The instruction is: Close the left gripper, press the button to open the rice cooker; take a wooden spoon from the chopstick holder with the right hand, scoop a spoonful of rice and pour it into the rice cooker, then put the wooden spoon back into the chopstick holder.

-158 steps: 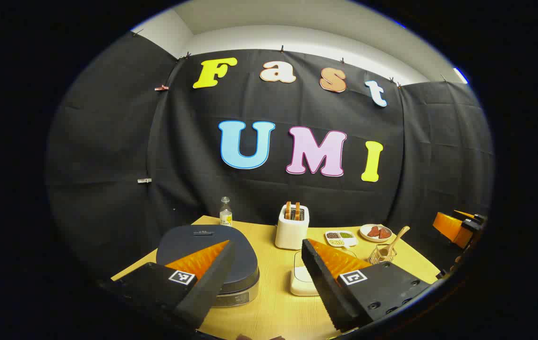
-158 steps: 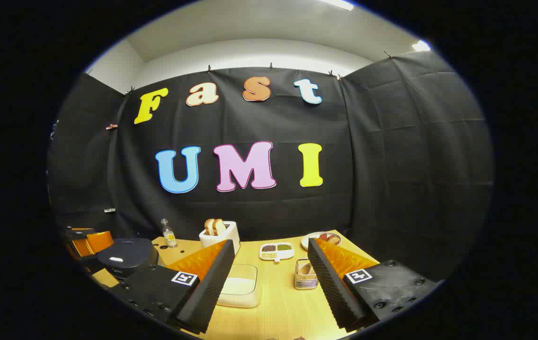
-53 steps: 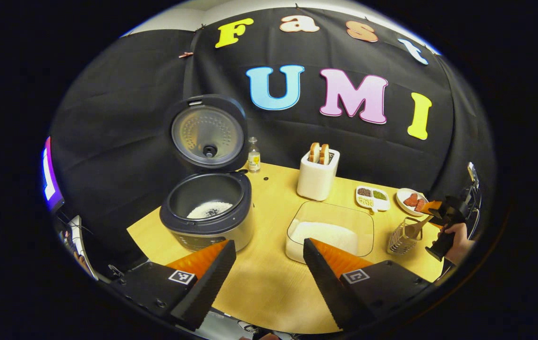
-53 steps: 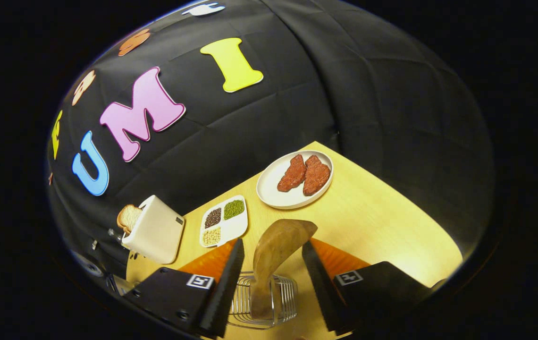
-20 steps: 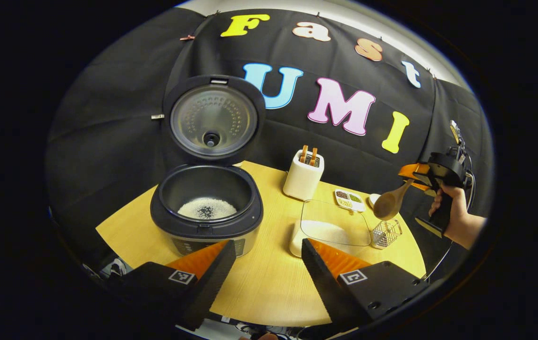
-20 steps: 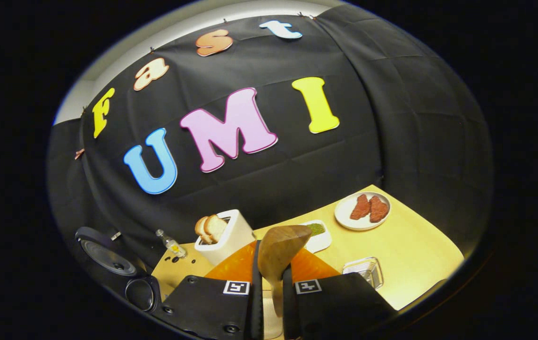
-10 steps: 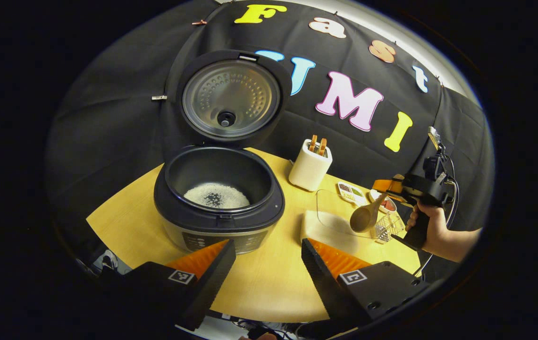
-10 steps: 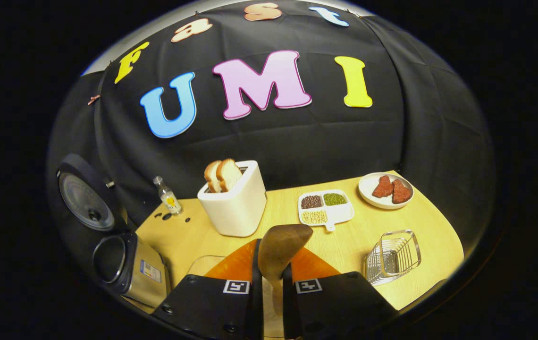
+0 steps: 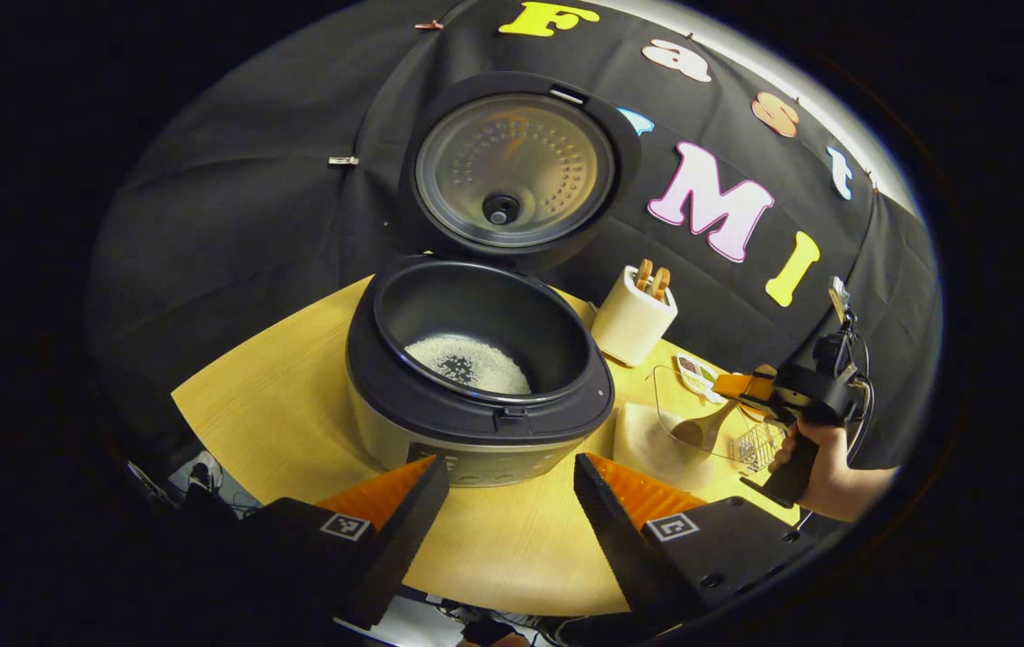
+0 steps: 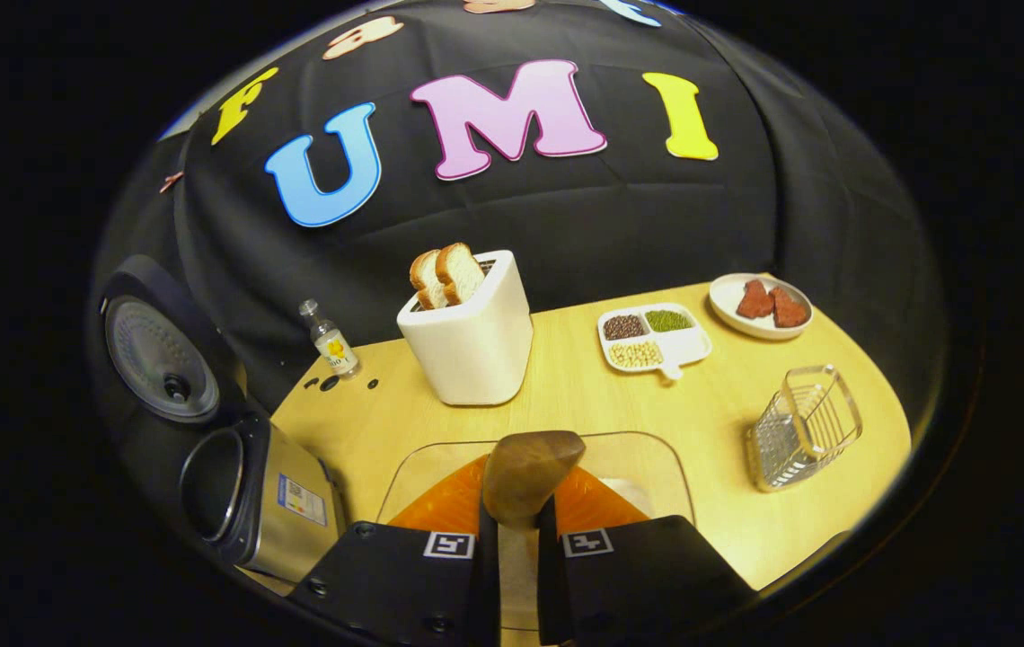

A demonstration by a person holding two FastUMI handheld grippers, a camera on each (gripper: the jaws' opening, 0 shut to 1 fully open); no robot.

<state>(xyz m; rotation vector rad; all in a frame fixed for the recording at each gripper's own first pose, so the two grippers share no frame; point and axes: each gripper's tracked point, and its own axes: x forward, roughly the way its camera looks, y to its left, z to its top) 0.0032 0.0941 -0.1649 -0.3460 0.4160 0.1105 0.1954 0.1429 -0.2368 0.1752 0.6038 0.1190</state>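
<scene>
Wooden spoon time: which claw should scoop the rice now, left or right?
Right. The right claw already grips the wooden spoon above the clear rice container. The left claw is open and empty, in front of the open rice cooker.

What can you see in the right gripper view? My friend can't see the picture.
The right tool is shut on a wooden spoon, holding it over a clear container of rice on a yellow table. Behind stand a white toaster with bread, an open rice cooker and an empty wire holder.
</scene>
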